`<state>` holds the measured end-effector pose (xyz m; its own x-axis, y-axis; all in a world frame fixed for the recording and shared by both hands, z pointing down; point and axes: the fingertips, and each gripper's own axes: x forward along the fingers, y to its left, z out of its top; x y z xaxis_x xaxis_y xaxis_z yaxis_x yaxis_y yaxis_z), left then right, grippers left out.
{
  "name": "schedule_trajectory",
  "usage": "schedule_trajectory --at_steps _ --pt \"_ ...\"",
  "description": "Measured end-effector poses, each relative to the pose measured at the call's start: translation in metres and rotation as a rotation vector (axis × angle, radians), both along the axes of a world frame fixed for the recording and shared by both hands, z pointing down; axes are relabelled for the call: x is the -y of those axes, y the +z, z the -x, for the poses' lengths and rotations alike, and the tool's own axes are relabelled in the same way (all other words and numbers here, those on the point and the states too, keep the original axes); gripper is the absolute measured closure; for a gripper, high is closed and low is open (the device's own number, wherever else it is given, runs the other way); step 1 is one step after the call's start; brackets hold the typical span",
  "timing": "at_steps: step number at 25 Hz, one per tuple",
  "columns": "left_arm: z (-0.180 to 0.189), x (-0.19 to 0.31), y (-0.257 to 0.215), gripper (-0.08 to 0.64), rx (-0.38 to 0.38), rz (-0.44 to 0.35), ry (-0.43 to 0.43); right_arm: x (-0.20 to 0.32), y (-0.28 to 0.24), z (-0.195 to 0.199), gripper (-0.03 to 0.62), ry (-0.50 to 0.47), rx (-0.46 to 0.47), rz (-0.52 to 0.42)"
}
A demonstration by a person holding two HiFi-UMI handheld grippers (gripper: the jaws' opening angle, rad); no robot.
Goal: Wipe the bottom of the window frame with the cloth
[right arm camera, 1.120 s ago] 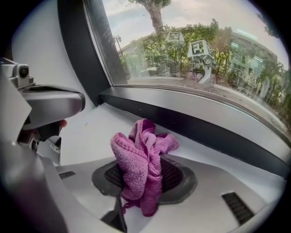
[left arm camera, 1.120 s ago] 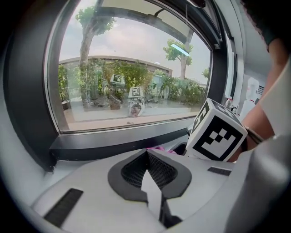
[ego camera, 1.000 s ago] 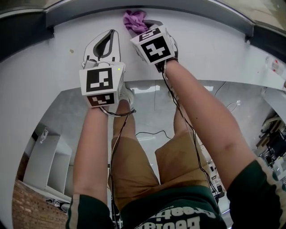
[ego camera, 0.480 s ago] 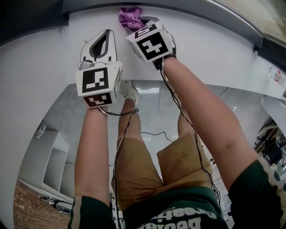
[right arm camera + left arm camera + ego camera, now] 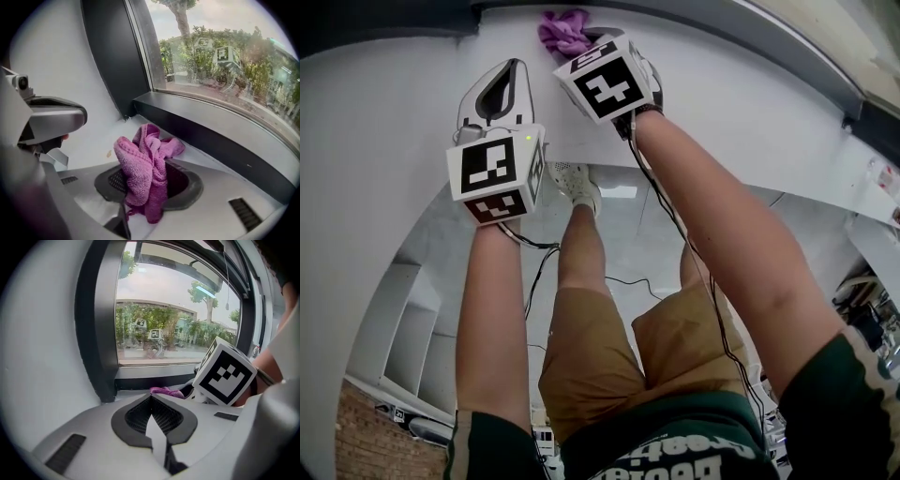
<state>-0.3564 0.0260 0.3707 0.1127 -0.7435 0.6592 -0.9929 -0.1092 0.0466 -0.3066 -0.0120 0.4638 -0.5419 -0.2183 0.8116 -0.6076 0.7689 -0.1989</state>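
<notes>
A crumpled purple cloth (image 5: 140, 171) hangs from my right gripper (image 5: 149, 176), which is shut on it. The cloth (image 5: 563, 28) rests on the white sill (image 5: 722, 84), right beside the dark bottom rail of the window frame (image 5: 211, 138). In the left gripper view the cloth (image 5: 166, 391) shows just past my left gripper (image 5: 151, 399), under the same rail (image 5: 154, 381). My left gripper (image 5: 512, 67) is shut with nothing in it and hovers over the sill, to the left of the right gripper (image 5: 584, 47) and a little nearer to me.
The frame's dark upright (image 5: 112, 61) meets the rail at a corner left of the cloth. The right gripper's marker cube (image 5: 226, 373) sits close to the left gripper's right. The person's legs (image 5: 600, 347), trailing cables and a tiled floor lie below the sill.
Both grippers have slid a little to the left along the sill, and the cloth has moved with the right gripper toward the frame's corner.
</notes>
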Motion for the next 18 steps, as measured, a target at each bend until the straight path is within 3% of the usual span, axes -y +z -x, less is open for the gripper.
schedule_trajectory --at_steps 18 --pt "0.042 -0.03 0.001 0.56 -0.024 0.013 -0.101 -0.012 0.0 0.079 0.425 -0.085 0.04 0.013"
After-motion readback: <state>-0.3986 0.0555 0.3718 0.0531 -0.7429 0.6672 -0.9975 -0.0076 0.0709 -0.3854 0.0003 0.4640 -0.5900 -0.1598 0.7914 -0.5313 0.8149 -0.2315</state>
